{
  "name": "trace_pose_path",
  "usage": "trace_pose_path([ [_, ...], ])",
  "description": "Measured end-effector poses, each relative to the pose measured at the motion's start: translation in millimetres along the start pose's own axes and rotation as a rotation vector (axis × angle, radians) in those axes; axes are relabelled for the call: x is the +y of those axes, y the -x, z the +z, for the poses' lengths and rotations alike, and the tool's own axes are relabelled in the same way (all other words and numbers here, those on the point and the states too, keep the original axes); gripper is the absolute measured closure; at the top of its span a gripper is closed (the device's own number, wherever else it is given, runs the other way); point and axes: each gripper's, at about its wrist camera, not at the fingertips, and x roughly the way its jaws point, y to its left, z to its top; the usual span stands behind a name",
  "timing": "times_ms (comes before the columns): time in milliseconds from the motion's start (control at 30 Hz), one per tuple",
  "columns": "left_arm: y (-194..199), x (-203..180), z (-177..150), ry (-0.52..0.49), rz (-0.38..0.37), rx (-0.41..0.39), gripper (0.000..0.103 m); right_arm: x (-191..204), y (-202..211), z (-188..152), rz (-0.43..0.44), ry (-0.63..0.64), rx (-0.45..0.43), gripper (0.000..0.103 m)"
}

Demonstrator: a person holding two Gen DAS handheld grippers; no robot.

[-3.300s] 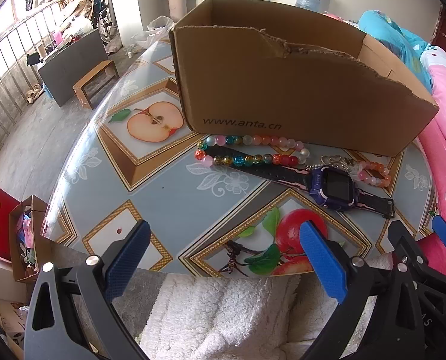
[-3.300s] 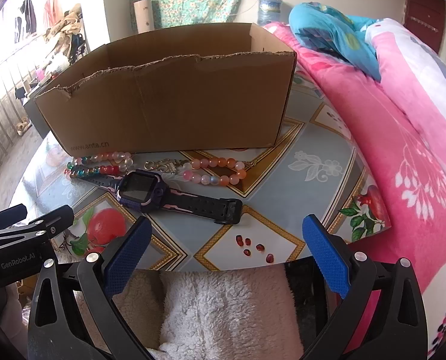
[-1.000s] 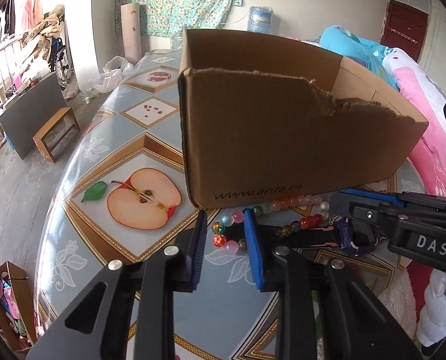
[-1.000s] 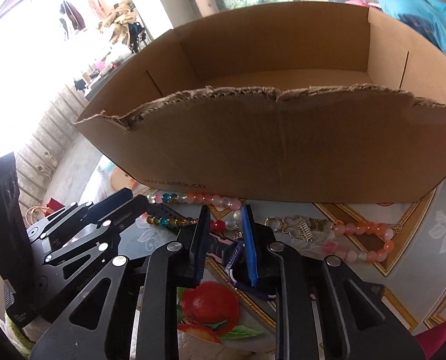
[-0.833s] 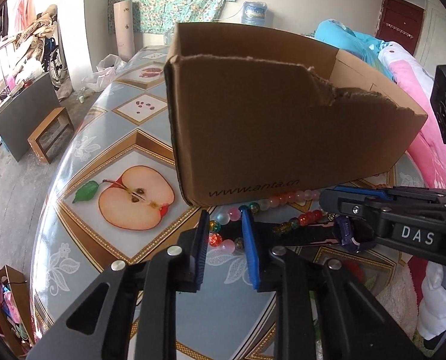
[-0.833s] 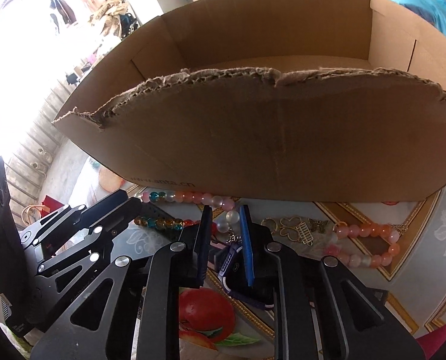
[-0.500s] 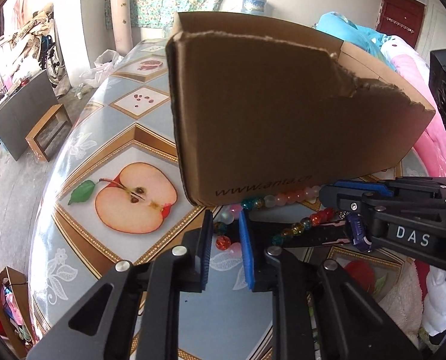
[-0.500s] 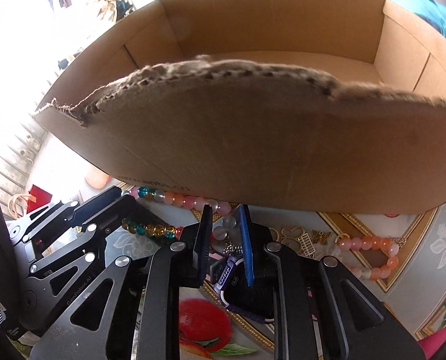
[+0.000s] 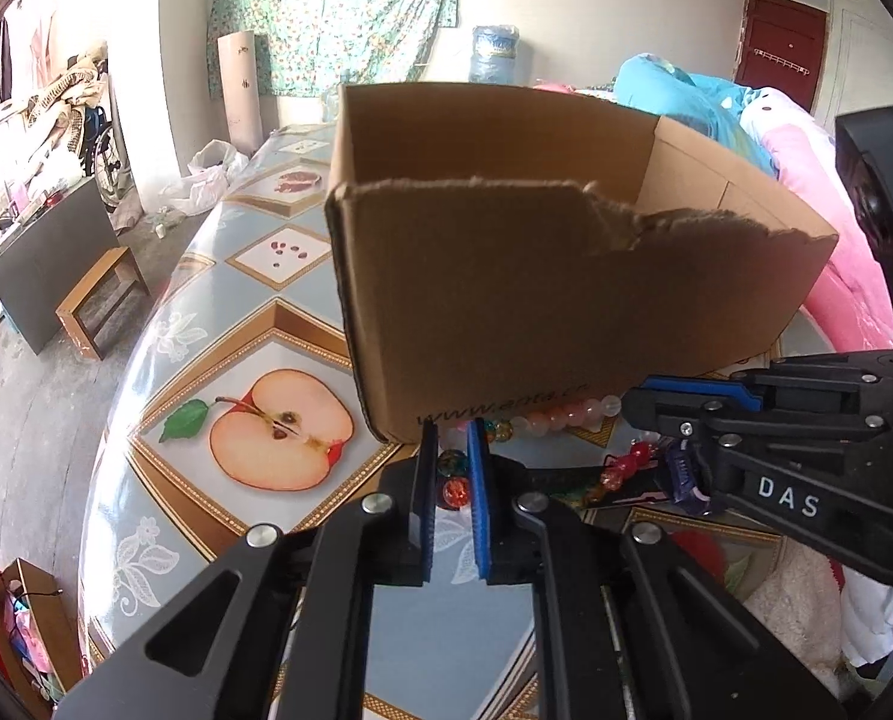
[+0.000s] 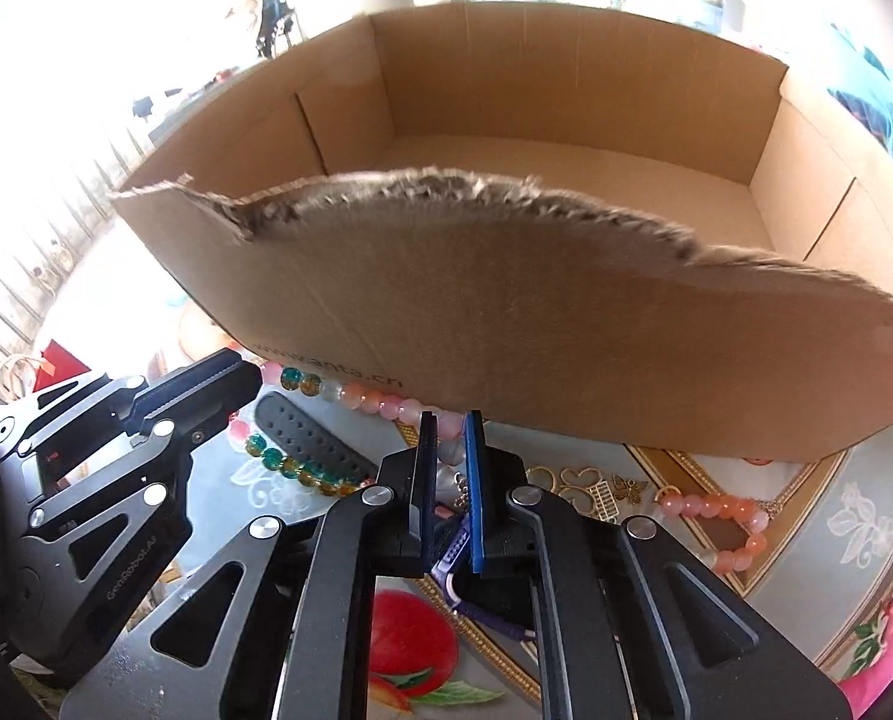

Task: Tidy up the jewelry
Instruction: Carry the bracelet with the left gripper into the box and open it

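A: The cardboard box (image 9: pixel 566 300) stands close behind; its torn wall could snag a lifted strand.

B: The bead strand (image 9: pixel 452 480) lies on the table (image 9: pixel 236 312); left gripper (image 9: pixel 451 438) and right gripper (image 10: pixel 450 426) are closing, seemingly on beads. Smooth beads may slip.

A table (image 9: pixel 194 324) covered in a glossy fruit-print cloth carried everything. An open cardboard box (image 9: pixel 542 300) with a torn front wall stood on it. Just in front of the box lay a multicoloured bead string (image 10: pixel 350 397), with a black perforated watch strap (image 10: pixel 311 441) across it. To its right lay small gold charms (image 10: pixel 590 486) and a loop of orange-pink beads (image 10: pixel 722 510), near the box's front wall
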Motion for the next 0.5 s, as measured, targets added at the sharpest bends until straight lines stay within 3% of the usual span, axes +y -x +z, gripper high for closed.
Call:
trace_pose_path([
  [300,66,-15,14,-0.006,-0.058,-0.12,0.094,8,57,-9,0.066,-0.015,-0.118,0.096],
  [500,112,-21,51,-0.015,-0.12,-0.235,0.094,3,122,-4,0.099,0.015,-0.262,0.096],
])
